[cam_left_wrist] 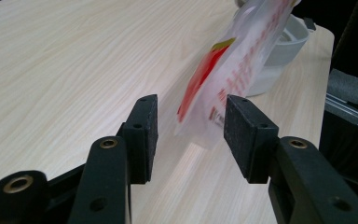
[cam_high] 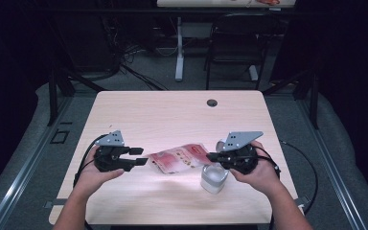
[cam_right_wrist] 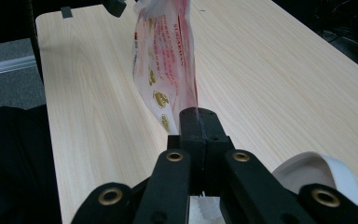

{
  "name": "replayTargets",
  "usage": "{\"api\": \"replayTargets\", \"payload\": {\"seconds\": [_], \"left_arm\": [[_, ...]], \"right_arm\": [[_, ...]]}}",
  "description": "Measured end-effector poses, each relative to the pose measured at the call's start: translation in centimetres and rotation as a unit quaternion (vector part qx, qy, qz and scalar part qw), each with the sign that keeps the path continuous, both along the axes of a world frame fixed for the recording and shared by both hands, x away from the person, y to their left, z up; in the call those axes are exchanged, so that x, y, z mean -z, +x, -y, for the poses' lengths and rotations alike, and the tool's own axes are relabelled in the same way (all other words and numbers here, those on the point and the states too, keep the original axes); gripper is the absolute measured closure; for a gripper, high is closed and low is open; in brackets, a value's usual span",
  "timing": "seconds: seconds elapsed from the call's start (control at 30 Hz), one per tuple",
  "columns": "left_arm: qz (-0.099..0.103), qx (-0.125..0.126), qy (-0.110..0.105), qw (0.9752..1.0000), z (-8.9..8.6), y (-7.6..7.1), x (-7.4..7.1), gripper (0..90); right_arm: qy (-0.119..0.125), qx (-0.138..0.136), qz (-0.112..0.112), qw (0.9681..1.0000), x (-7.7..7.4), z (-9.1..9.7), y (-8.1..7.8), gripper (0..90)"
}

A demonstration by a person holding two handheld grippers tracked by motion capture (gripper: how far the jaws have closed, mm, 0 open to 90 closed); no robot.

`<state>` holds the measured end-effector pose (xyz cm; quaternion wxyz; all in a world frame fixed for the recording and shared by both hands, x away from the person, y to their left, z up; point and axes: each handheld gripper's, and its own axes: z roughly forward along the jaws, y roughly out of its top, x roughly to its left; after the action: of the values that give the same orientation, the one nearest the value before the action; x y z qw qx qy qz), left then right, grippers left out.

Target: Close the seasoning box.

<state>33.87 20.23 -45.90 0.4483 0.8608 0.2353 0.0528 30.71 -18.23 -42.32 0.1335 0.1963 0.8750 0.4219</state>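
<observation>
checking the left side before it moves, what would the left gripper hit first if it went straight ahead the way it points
Probably the red and white packet: its free end hangs between the left gripper's open jaws, apart from both pads. The white cup lies beyond.

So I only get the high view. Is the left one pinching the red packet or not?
Observer: No. In the left gripper view, the left gripper has its jaws apart. The end of the packet hangs between them and isn't squeezed.
Operator: Ok, and the other one?
Observer: In the right gripper view, the right gripper has its jaws shut tight on the packet's edge.
Operator: What's drawn on it?
Observer: The side facing the right gripper's camera has red lettering and small round gold emblems.
</observation>
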Motion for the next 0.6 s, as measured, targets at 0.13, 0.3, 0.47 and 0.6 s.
{"api": "replayTargets", "payload": {"seconds": [0.13,0.3,0.47,0.6], "left_arm": [[0.009,0.015,0.010,0.9998,1.1,-0.2,-0.5,55.1],[0.013,0.028,0.012,0.9994,2.3,0.0,-0.6,55.3],[0.012,0.031,0.013,0.9994,3.0,0.4,-0.4,54.8],[0.010,0.035,0.013,0.9993,3.7,0.6,-0.2,54.0]], "right_arm": [[0.000,0.000,0.000,1.0000,0.0,-0.2,0.0,90.0],[-0.004,-0.003,-0.002,1.0000,0.0,-0.4,0.2,90.0],[-0.005,-0.006,-0.002,1.0000,-0.1,-0.5,0.2,90.0],[-0.006,-0.008,-0.004,0.9999,0.0,-0.6,0.3,90.0]]}}
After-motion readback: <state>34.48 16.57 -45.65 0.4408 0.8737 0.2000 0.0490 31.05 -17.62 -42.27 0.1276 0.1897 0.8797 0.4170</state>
